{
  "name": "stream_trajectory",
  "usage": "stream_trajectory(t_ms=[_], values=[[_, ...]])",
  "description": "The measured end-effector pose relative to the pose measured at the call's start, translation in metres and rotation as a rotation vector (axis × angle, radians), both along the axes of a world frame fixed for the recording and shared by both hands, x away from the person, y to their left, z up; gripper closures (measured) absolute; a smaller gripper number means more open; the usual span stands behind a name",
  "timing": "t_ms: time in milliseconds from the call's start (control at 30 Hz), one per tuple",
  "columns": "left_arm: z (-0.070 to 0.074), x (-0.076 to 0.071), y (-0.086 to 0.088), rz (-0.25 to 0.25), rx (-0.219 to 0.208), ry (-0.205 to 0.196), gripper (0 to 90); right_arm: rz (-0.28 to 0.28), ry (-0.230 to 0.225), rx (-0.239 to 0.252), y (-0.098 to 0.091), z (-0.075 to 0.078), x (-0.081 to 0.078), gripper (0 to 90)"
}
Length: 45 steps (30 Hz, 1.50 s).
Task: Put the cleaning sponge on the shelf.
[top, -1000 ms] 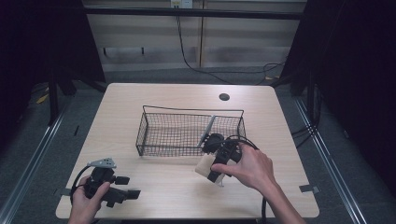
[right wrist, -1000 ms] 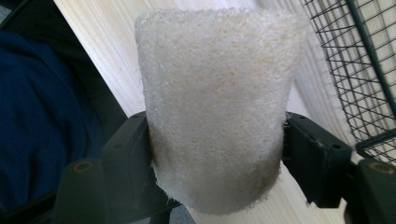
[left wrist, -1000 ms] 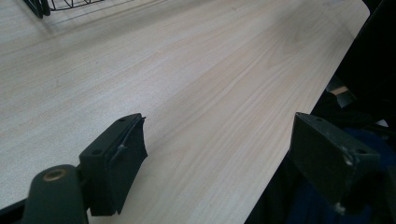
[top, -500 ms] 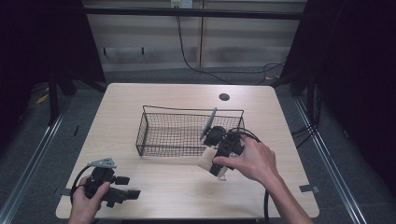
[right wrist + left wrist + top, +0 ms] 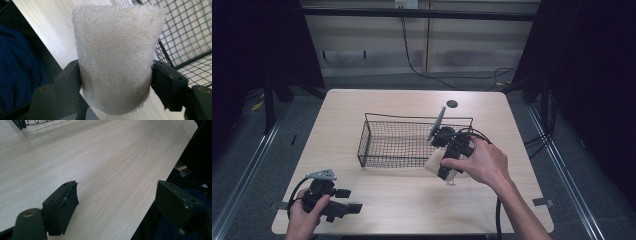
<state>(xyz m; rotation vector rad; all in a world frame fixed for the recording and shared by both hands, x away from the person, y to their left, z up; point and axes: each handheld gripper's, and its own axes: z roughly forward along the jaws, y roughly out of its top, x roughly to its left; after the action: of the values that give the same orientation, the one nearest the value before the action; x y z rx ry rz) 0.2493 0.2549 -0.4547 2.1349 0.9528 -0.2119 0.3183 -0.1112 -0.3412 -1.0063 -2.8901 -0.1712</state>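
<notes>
A cream-coloured fibrous sponge is squeezed between the two black jaws of my right gripper. In the high view that sponge sits at the front right corner of a black wire basket, with my right gripper shut on it just above the table. My left gripper rests at the table's front left corner, held by a hand. Its jaws stand wide apart with only bare tabletop between them; the left gripper is open.
The wire basket lies right beside the sponge. A small dark round spot marks the far side of the table. The table's front edge runs close under the left gripper. Cables trail from both grippers.
My right gripper with the sponge has shifted slightly up and toward the basket's front right corner. The left gripper has stayed put.
</notes>
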Motion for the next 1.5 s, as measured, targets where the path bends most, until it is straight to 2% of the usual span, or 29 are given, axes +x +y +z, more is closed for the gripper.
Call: stream_trajectory(t_ms=[467, 767, 1100, 1200, 1500], values=[[0.0, 0.0, 0.0, -0.005, 0.006, 0.001, 18.3, -0.025, -0.004, -0.004, -0.006, 0.004, 0.016, 28.5], [-0.001, 0.0, 0.0, -0.001, 0.004, 0.0, 18.4, -0.082, -0.004, -0.017, -0.008, 0.014, 0.032, 28.5], [-0.001, 0.0, 0.0, -0.002, 0.003, -0.001, 18.3, -0.177, 0.001, -0.029, -0.014, 0.014, 0.057, 28.5], [0.0, 0.0, -0.001, -0.001, -0.001, 0.002, 18.4, -0.224, 0.013, -0.038, -0.016, 0.011, 0.063, 28.5], [0.0, 0.0, 0.0, -0.001, -0.005, 0.001, 18.4, -0.325, 0.006, -0.035, -0.03, 0.008, 0.08, 28.6]])
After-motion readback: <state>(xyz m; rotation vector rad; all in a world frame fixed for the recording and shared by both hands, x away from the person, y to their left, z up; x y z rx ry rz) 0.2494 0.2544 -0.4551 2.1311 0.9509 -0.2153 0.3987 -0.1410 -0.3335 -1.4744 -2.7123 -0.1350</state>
